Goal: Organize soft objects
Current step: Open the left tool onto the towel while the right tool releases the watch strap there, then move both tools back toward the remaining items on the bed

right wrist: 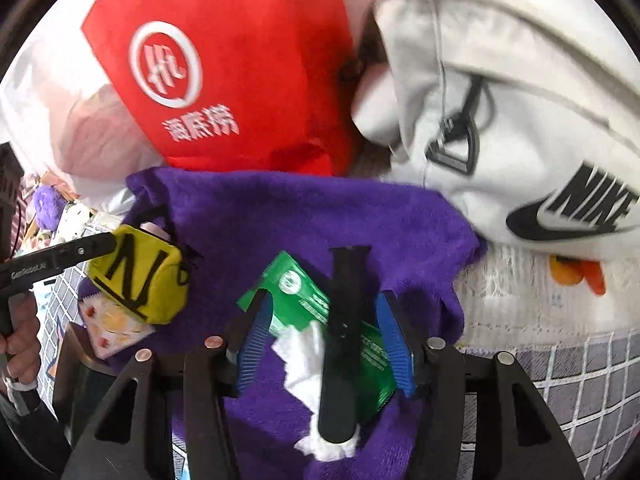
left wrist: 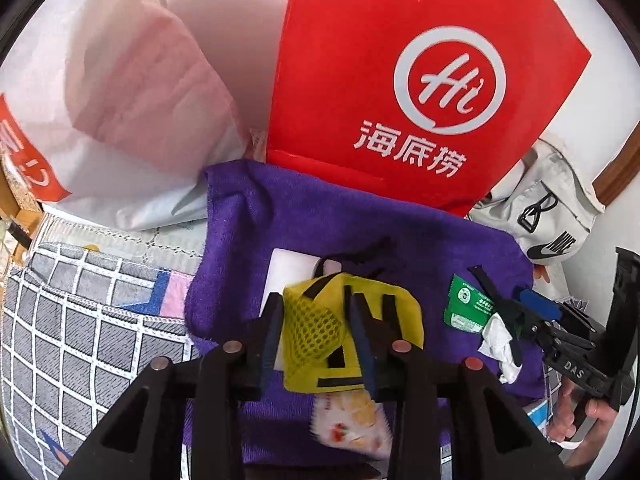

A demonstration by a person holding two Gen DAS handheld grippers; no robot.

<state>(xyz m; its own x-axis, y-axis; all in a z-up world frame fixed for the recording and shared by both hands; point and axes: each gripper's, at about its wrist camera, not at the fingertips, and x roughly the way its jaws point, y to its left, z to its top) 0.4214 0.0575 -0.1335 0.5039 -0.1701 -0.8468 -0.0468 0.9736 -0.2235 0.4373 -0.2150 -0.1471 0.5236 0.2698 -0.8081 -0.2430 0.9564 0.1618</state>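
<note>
so far: several small soft things lie gathered on the purple towel (left wrist: 304,216)
left claw (left wrist: 316,332): spread a little, fingers either side of the yellow pouch (left wrist: 320,328), grip unclear
right claw (right wrist: 324,340): spread over the green tissue pack (right wrist: 296,284), not pinching
left to do: likely the wrapping

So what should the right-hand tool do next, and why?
Probably lift the right gripper clear: its jaws stand apart around the green tissue packet, which already lies on the purple towel.
</note>
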